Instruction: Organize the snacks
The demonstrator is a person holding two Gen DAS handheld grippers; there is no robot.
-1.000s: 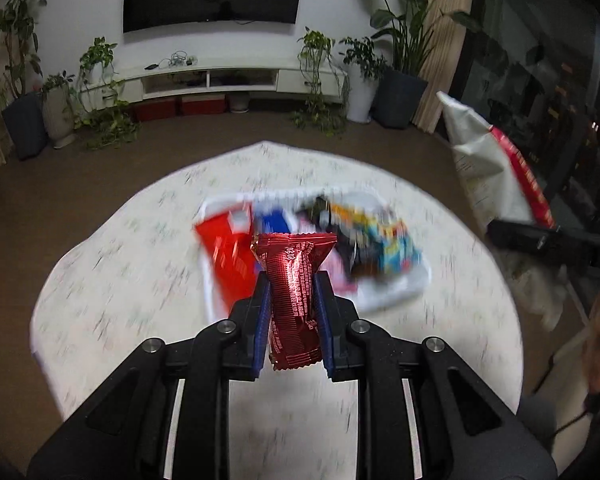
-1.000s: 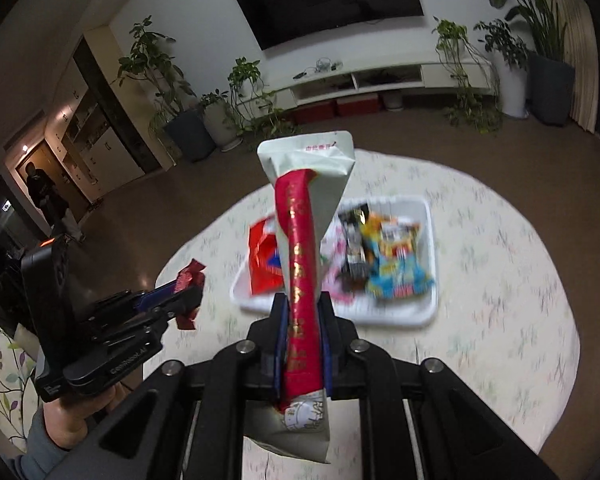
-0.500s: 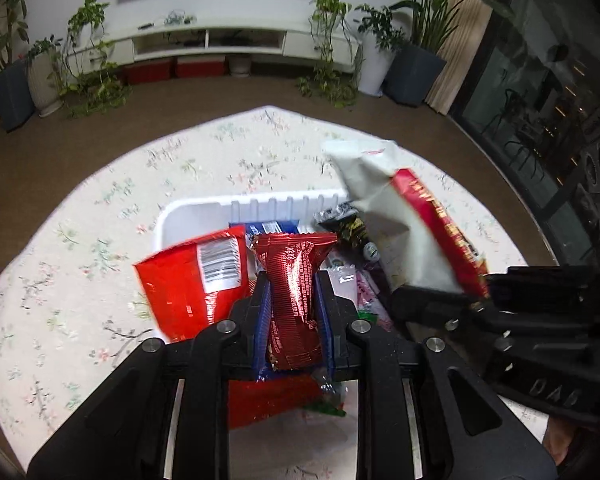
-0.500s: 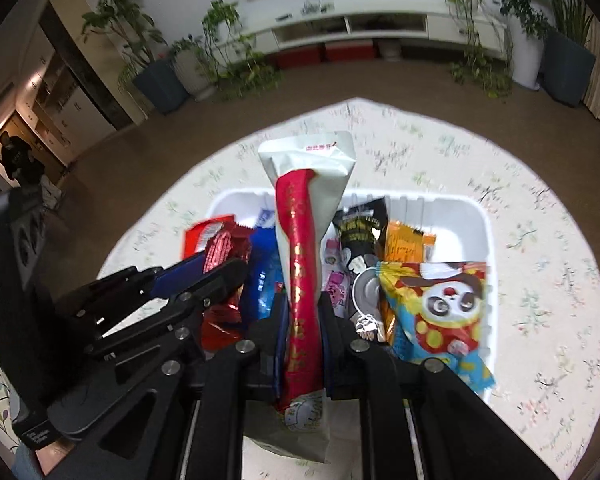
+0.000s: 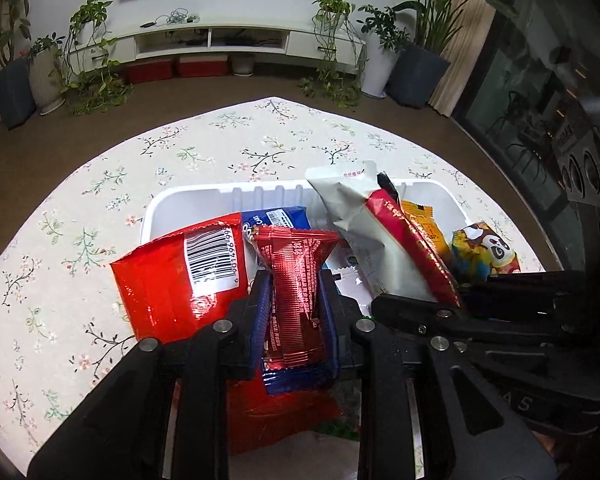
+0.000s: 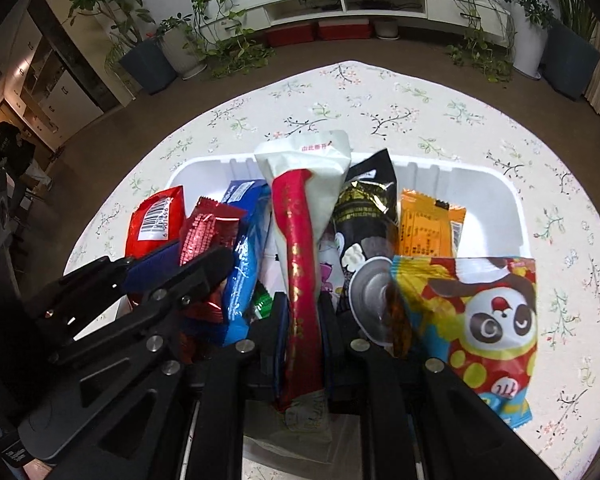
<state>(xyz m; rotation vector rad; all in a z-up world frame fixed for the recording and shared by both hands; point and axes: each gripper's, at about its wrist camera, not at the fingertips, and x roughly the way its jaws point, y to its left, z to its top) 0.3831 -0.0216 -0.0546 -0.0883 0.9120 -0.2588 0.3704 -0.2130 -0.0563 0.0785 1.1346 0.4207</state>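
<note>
Both grippers hang low over the white tray (image 5: pixel 204 196), which sits on the round table with the floral cloth (image 5: pixel 80 248), and each carries one snack. The left gripper (image 5: pixel 295 292) has its jaws closed on a dark red foil packet (image 5: pixel 296 280), held upright by its middle with its crimped top flaring above the fingers. The right gripper (image 6: pixel 303 320) is clamped on a white pouch with a red stripe (image 6: pixel 300 208), also standing on end, its sealed top leaning toward the tray's far wall.

The step in hand appears to be the placing: two snacks brought in together to join those already in the tray. Around them lie a large red bag (image 5: pixel 180 272) showing a barcode, a blue packet (image 6: pixel 246 248), a black packet (image 6: pixel 364 216), an orange packet (image 6: pixel 428 224) and a panda-print bag (image 6: pixel 480 312). The red foil packet sits between the large red bag and the blue packet; the white pouch stands between the blue and black ones.

Whether either held snack already touches the tray floor cannot be told, since the fingers and other wrappers hide its lower end. The next move likely calls for lowering each snack until it rests, then opening the jaws and lifting straight out so that the neighbouring wrappers are not dragged along. The grippers are very close together, so the withdrawal needs care.
</note>
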